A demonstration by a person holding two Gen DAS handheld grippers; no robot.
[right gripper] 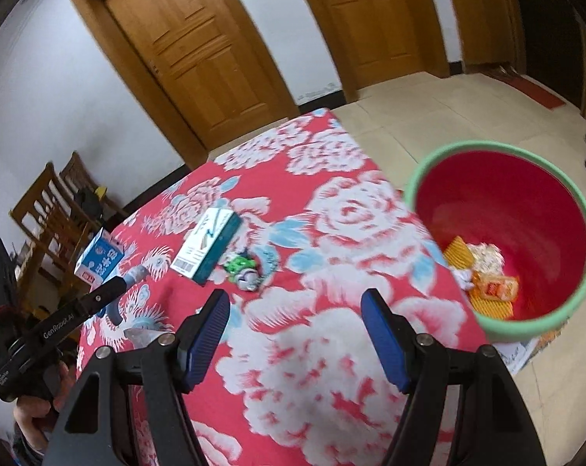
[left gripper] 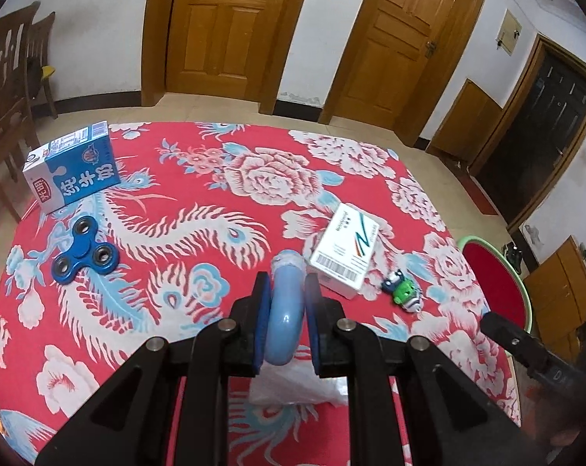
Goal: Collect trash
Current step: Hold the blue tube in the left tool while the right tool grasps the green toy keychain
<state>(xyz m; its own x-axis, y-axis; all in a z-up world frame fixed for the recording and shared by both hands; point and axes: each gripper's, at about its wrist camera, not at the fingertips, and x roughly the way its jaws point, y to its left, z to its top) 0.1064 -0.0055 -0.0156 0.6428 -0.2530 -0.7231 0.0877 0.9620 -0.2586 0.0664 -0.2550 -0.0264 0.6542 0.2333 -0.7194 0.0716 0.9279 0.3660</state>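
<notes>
Two hand-held grippers are in my views. My left hand-held gripper (left gripper: 286, 303) is clamped tight on a pale blue curved tube (left gripper: 284, 322) with a crumpled clear plastic piece (left gripper: 293, 384) hanging below its pads, held above the table (left gripper: 215, 163) with its red floral cloth. My right hand-held gripper (right gripper: 296, 334) stands wide apart with nothing between its blue pads (right gripper: 205, 339), over the table's edge. Just beside that edge sits the red bin (right gripper: 503, 229) with a green rim, holding some orange and white wrappers (right gripper: 483, 272). On the cloth lie a blue milk carton (left gripper: 73, 165), a blue fidget spinner (left gripper: 85, 250), a white medicine box (left gripper: 345, 250) and, just beside it, a small green crumpled wrapper (left gripper: 403, 291).
</notes>
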